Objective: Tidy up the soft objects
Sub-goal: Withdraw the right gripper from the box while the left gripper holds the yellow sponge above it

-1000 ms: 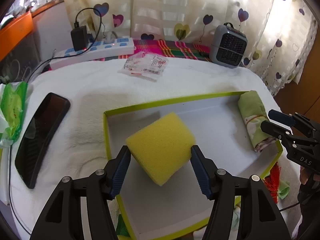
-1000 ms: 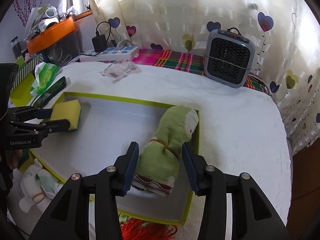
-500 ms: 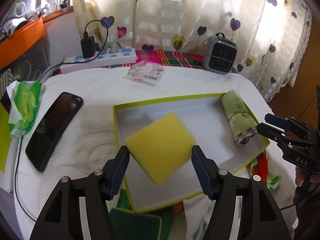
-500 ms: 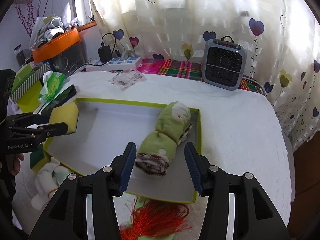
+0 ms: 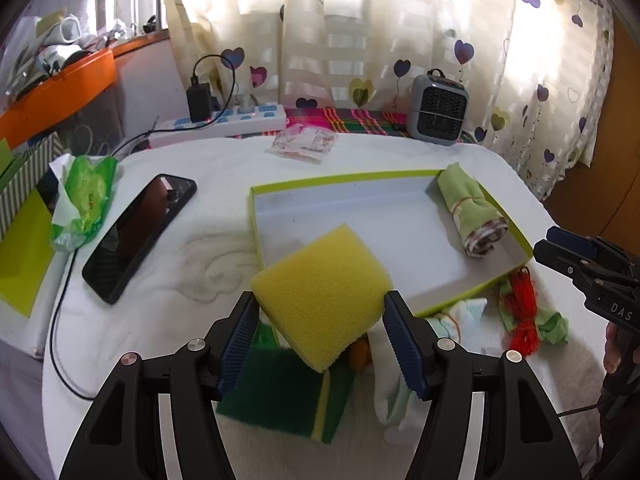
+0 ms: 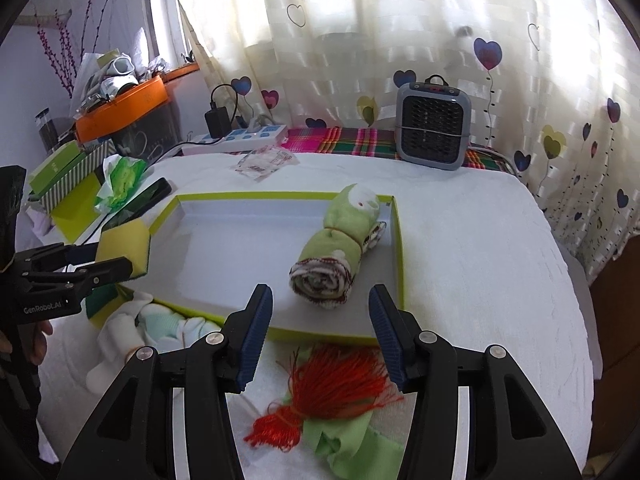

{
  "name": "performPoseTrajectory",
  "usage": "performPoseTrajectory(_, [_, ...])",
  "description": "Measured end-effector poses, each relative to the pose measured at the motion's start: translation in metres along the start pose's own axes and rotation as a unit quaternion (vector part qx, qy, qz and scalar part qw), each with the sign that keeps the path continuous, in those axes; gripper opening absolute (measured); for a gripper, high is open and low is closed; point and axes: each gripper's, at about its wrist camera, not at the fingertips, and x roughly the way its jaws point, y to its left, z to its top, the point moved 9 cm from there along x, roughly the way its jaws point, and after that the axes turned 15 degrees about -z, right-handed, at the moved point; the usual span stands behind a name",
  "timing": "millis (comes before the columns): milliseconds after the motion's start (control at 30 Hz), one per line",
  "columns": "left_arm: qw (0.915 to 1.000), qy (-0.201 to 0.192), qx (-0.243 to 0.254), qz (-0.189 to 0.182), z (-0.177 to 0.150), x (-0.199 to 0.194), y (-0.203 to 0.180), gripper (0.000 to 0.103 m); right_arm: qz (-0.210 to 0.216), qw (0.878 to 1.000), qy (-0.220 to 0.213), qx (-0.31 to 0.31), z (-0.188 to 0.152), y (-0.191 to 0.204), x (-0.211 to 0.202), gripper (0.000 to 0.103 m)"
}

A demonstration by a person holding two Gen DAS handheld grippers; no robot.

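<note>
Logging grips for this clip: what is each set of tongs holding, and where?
Left tongs squeeze the yellow sponge by two opposite sides. Right tongs hold nothing.

Left claw point(image 5: 320, 330) clamping yellow sponge point(image 5: 322, 294), green-rimmed tray point(image 5: 320, 183) beyond

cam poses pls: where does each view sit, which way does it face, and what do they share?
Left wrist: behind the left tongs, angled down at the yellow sponge they clamp; right tongs show at right.
Right wrist: behind the open right tongs, angled down toward the rolled green cloth; left tongs show at left.
Shared: green-rimmed tray, heater, power strip.
</note>
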Motion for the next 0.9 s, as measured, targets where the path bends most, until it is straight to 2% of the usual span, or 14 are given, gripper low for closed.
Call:
performPoseTrajectory(67, [1.0000, 0.000, -0.002, -0.002, -0.005, -0.002, -0.001, 0.064, 0.001, 1.000, 0.000, 0.004, -0.005, 0.000, -0.003, 0.051])
performPoseTrajectory(167, [0.9997, -0.004, 0.014, 0.017, -0.010, -0.007, -0.001, 0.064, 0.000, 1.000, -0.001, 0.009, -0.011, 0.000, -0.007, 0.052])
performPoseTrajectory(233, [0.9999, -0.004, 0.009, 0.008, -0.014, -0.008, -0.002, 0.064, -0.001, 1.000, -0.002, 0.012, -0.014, -0.001, -0.009, 0.052])
performPoseTrajectory(333, [0.9997, -0.005, 0.009, 0.021, -0.021, -0.011, 0.001, 0.064, -0.004, 1.000, -0.002, 0.018, -0.021, -0.003, -0.011, 0.052])
performPoseTrajectory(900, [0.9997, -0.010, 0.004, 0.020, -0.041, -0.024, 0.005, 0.064, -0.017, 0.998, 0.009, 0.054, -0.054, -0.020, -0.018, 0.052])
